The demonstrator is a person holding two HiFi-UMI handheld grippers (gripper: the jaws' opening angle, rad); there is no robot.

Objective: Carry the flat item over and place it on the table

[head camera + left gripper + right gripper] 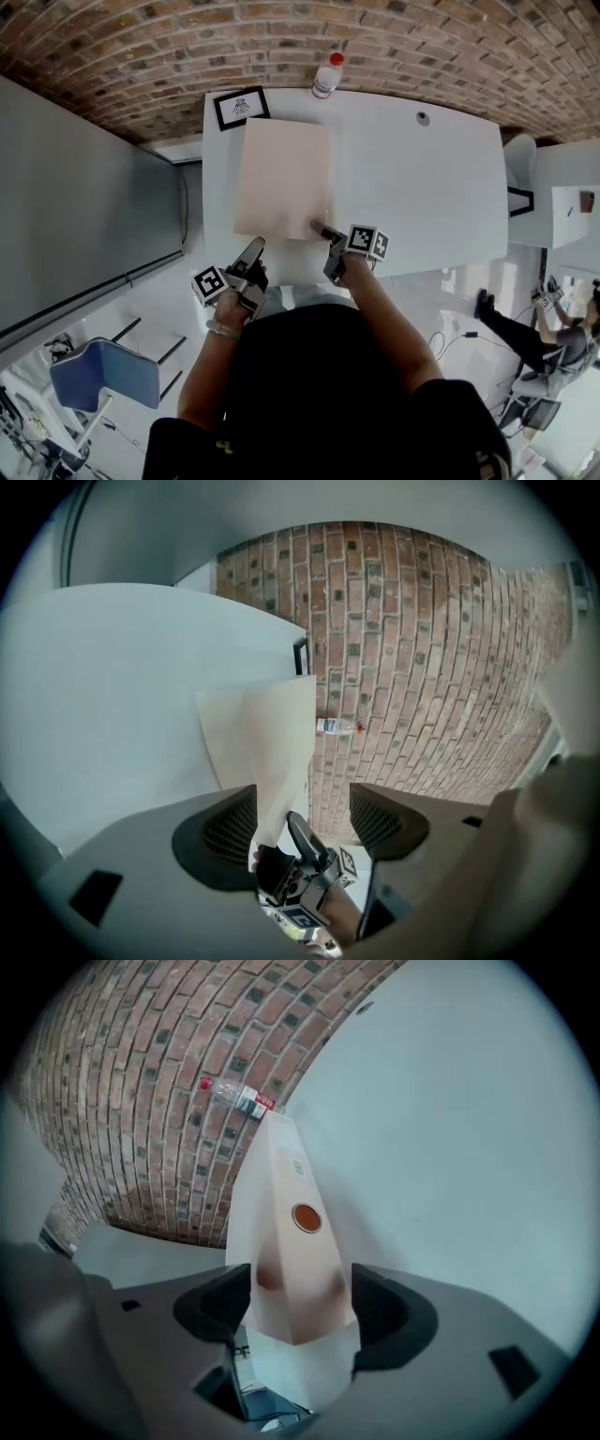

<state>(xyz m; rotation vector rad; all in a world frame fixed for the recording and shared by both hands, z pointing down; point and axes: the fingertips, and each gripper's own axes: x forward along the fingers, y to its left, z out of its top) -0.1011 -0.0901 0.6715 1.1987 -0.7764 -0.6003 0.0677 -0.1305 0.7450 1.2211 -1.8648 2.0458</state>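
A flat beige envelope (283, 178) with an orange round seal (306, 1218) lies on the white table (422, 187). My right gripper (323, 230) is at its near right corner. In the right gripper view that corner of the envelope (291, 1241) sits between the wide-apart jaws of the gripper (300, 1283), and the pads do not press on it. My left gripper (253, 251) hovers at the table's front edge, just short of the envelope's near left corner. In the left gripper view it (302, 799) stands open and empty, with the envelope (262, 742) ahead.
A plastic bottle with a red cap (327, 75) stands at the table's far edge by the brick wall. A framed black-and-white card (241, 107) lies at the far left corner. A grey partition (75, 206) runs along the left, and a blue chair (103, 373) stands below it.
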